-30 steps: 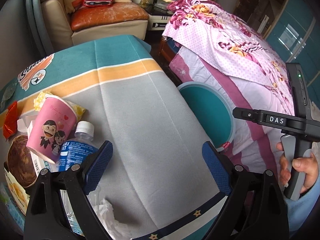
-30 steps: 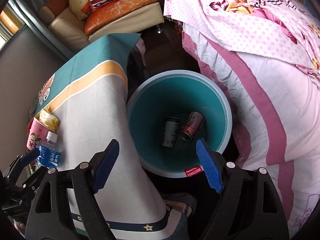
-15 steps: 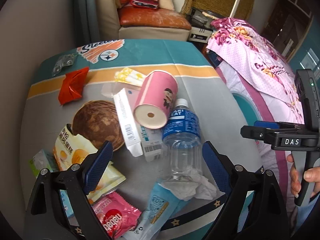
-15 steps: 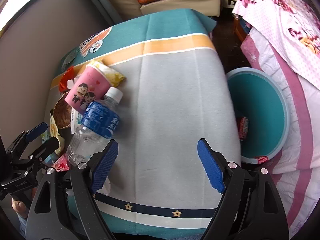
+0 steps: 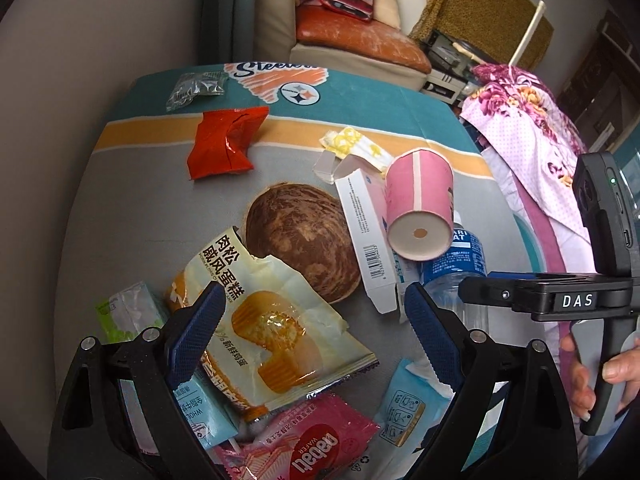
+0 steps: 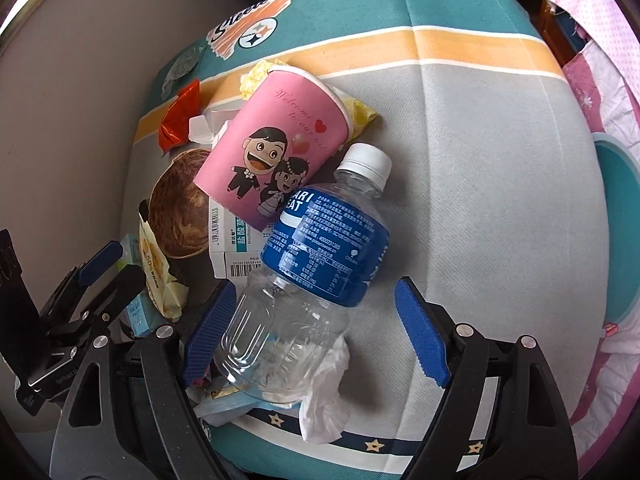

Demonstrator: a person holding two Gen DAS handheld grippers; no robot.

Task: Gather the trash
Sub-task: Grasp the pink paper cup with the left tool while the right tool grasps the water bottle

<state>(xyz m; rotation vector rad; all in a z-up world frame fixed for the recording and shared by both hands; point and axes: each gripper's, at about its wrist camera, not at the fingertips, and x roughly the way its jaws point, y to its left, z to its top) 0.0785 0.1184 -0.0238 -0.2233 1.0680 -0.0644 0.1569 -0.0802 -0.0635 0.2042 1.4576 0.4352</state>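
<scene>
Right wrist view: the right gripper (image 6: 314, 332) is spread wide with the clear bottle (image 6: 310, 276) lying between its blue fingers (image 6: 208, 332), touching neither; half a second ago the bottle lay off to its left. A crumpled tissue (image 6: 324, 396) sits under the bottle's base at the table's near edge. The pink cup (image 6: 276, 152) lies tipped against the bottle's shoulder, on a white carton (image 6: 224, 240). The teal bin (image 6: 622, 232), fully seen a second ago, now shows only at the right edge.

Left wrist view: the left gripper (image 5: 314, 332) is also wide apart, holding nothing, over a cake wrapper (image 5: 272, 320) that earlier lay left of it. Beyond sit a brown bun (image 5: 304, 236), the carton (image 5: 362, 240) and cup (image 5: 420, 208), then a red wrapper (image 5: 226, 140) toward the far left corner.
</scene>
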